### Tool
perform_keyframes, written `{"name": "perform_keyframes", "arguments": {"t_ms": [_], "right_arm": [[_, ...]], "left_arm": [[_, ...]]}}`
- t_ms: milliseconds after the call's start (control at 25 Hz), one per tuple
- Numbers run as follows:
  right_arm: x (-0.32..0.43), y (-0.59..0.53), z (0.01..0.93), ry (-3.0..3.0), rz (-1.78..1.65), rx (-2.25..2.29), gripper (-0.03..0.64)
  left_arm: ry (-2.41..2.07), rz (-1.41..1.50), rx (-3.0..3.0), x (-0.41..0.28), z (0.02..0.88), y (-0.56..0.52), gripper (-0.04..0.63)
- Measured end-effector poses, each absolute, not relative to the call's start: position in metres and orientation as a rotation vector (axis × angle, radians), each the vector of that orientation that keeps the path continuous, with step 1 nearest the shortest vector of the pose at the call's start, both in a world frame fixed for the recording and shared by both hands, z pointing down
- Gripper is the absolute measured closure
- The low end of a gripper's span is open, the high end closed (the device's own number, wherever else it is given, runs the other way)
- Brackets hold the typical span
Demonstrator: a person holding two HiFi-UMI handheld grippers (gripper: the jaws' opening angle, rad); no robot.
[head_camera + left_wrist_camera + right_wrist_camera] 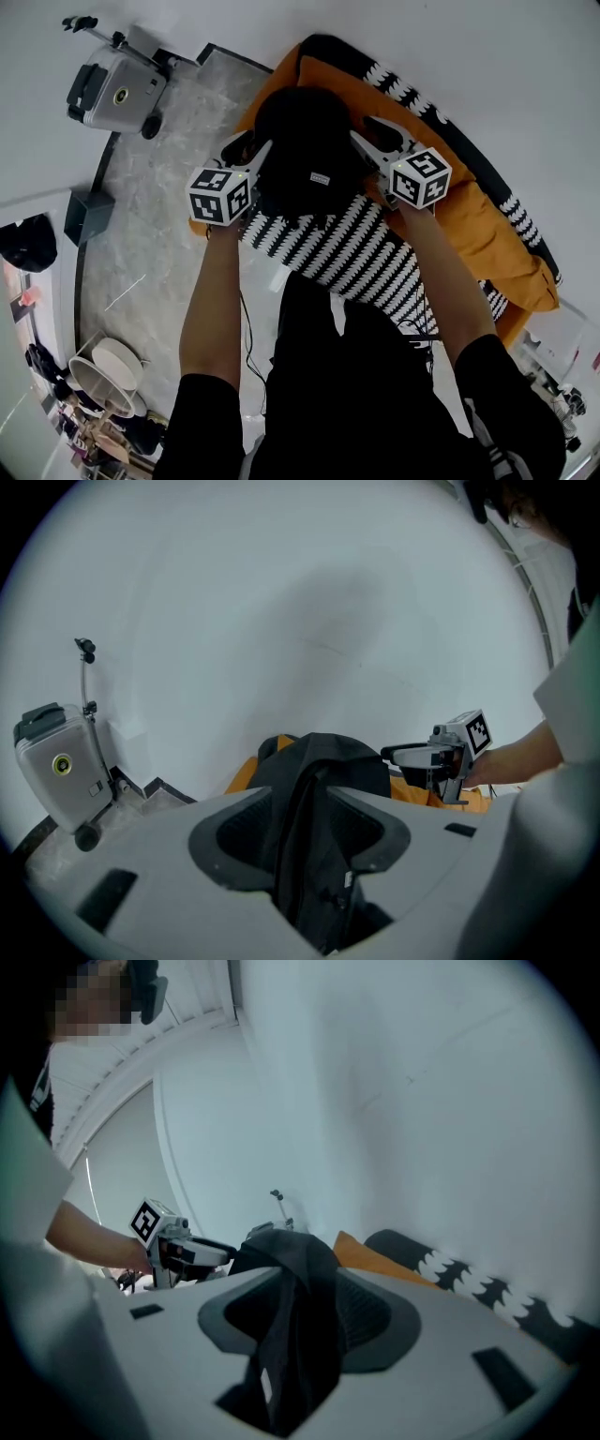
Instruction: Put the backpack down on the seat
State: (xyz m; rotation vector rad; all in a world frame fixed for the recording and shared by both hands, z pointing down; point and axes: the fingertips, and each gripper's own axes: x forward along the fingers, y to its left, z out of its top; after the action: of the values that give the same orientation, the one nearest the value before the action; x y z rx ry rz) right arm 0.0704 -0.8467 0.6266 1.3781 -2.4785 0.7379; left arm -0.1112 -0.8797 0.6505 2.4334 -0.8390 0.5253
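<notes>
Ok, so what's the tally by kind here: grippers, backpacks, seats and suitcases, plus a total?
grippers: 2, the left gripper and the right gripper
backpack: 1
seat: 1
suitcase: 1
Total: 5

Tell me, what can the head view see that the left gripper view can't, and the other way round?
Only the head view shows the person's arms, the stripy blanket and the left tongs from outside. Only the left gripper view shows, close up, the backpack fabric hanging between those open tongs. Both show the backpack, the orange seat, the grey suitcase and the right tongs.
</notes>
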Motion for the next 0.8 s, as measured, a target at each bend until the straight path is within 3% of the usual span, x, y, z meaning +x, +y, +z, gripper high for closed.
{"name": "perform_keyframes", "arguments": {"t_ms": [160, 280, 360, 520, 800], "right_arm": [[0.092, -0.819, 0.599, -2.493, 0.715, 1.428, 0.454], [0.095, -0.793, 0.559, -2.576, 0.646, 1.416, 0.457], [0.095, -0.771, 0.521, -2.644, 0.572, 1.397, 0.494], [0.098, -0.721, 0.436, -2.8, 0.412, 1.371, 0.571], [0.112, -0.616, 0.322, -3.01, 0.118, 1.254, 0.586]], "left_arm": [[-0.887, 0.444, 2.461, -0.123, 0.621, -0.86, 0.426], [-0.858, 0.374, 2.523, -0.115, 0.585, -0.835, 0.477], [-0.839, 0.31, 2.571, -0.107, 0.553, -0.813, 0.526], [-0.805, 0.178, 2.67, -0.091, 0.48, -0.763, 0.555], [-0.749, 0.015, 2.856, -0.056, 0.369, -0.667, 0.572]]}}
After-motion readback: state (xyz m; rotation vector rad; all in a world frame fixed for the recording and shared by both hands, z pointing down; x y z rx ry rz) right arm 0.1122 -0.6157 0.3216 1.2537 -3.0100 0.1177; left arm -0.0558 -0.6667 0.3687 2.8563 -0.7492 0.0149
